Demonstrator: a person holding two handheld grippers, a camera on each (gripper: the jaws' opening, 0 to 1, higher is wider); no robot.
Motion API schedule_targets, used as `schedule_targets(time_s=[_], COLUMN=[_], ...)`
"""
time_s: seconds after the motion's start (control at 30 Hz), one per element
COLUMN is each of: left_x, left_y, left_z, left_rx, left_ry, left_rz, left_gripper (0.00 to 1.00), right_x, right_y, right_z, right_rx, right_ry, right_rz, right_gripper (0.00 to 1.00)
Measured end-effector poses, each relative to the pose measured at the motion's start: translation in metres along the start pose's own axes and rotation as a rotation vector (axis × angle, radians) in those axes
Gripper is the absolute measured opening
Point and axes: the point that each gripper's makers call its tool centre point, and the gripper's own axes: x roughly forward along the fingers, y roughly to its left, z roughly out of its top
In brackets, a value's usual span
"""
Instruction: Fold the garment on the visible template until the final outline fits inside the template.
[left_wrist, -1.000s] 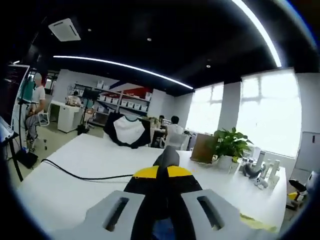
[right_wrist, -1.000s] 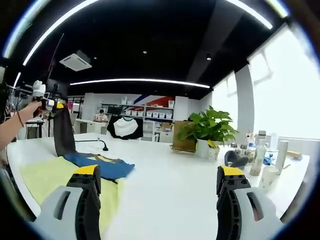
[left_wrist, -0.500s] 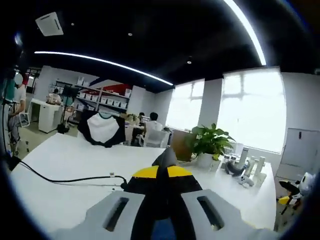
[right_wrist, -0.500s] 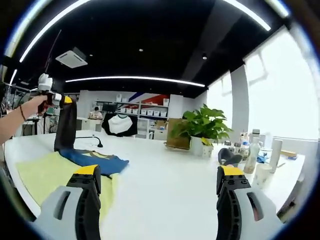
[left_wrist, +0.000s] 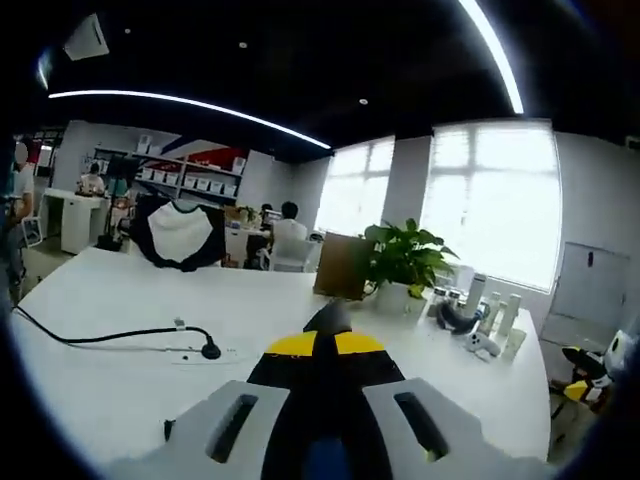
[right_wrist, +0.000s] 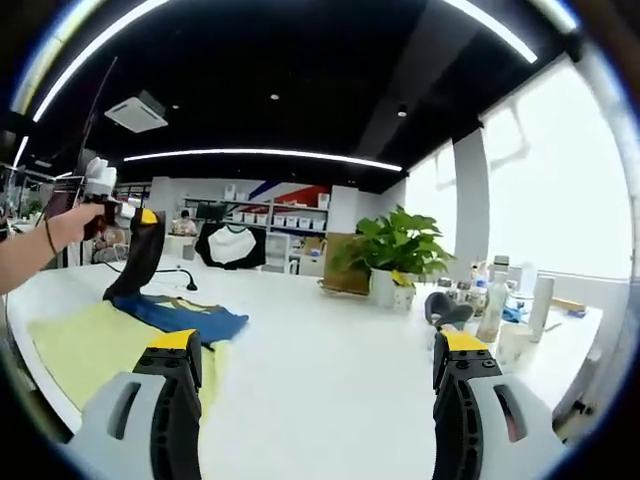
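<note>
Garment: a dark blue garment (right_wrist: 180, 315) with yellowish trim, part lying on the yellow template, one dark end lifted high above the table; in the left gripper view dark cloth (left_wrist: 325, 375) runs up between that gripper's jaws.
Template: a pale yellow sheet (right_wrist: 85, 345) flat on the white table (right_wrist: 330, 370), under the garment and reaching toward the near left edge.
Left gripper: seen from the right gripper view held in a person's hand (right_wrist: 75, 222) above the table's left side; the left gripper (right_wrist: 140, 222) is clamped on the raised end of the garment, jaws together on the cloth.
Right gripper: the right gripper (right_wrist: 320, 385) has its jaws wide apart, nothing between them, over the bare table to the right of the garment.
Cable: a black cable (left_wrist: 110, 337) trails across the table.
Plant: a potted plant (right_wrist: 392, 255) stands at the far side of the table, beside a brown box (right_wrist: 340, 265).
Bottles: a cluster of bottles (right_wrist: 500, 300) near the window side.
</note>
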Motion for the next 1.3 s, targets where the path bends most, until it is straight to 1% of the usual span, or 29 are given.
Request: schedule_targets(time_s=[0.13, 0.23, 0.37, 0.57, 0.6, 0.77, 0.9, 1.03, 1.2, 1.3], left_x=[0.012, 0.022, 0.031, 0.039, 0.041, 0.045, 0.047, 0.046, 0.047, 0.047], left_y=[-0.008, -0.011, -0.015, -0.018, -0.02, -0.023, -0.027, -0.032, -0.036, -0.038], left_z=[-0.02, -0.039, -0.057, -0.077, -0.083, -0.101, -0.116, -0.134, -0.154, -0.161], left_rx=[0.004, -0.018, -0.026, -0.04, -0.041, -0.025, -0.029, 0.031, 0.033, 0.049], left_ry=[0.018, 0.039, 0.06, 0.082, 0.092, 0.114, 0.127, 0.158, 0.193, 0.207], left_rz=[-0.001, -0.003, -0.004, -0.002, -0.003, -0.005, -0.009, -0.017, -0.021, -0.023], left_gripper=[0.03, 0.03, 0.03, 0.03, 0.03, 0.03, 0.03, 0.03, 0.03, 0.03], right_x=[0.002, 0.002, 0.001, 0.0, -0.001, -0.001, -0.002, -0.002, -0.003, -0.003], right_y=[0.004, 0.004, 0.002, -0.002, -0.002, -0.003, -0.003, -0.003, -0.003, -0.005], right_z=[0.001, 0.001, -0.001, -0.002, -0.002, -0.003, -0.004, -0.004, -0.004, -0.004], right_rx=[-0.003, -0.005, -0.008, -0.009, -0.01, -0.01, -0.01, -0.01, -0.012, -0.013], right_ry=[0.002, 0.005, 0.013, 0.018, 0.018, 0.023, 0.028, 0.03, 0.033, 0.033], right_rz=[0.009, 0.011, 0.004, -0.008, -0.01, -0.014, -0.014, -0.015, -0.016, -0.018], right_gripper=[0.99, 0.99, 0.99, 0.99, 0.99, 0.99, 0.99, 0.99, 0.99, 0.99])
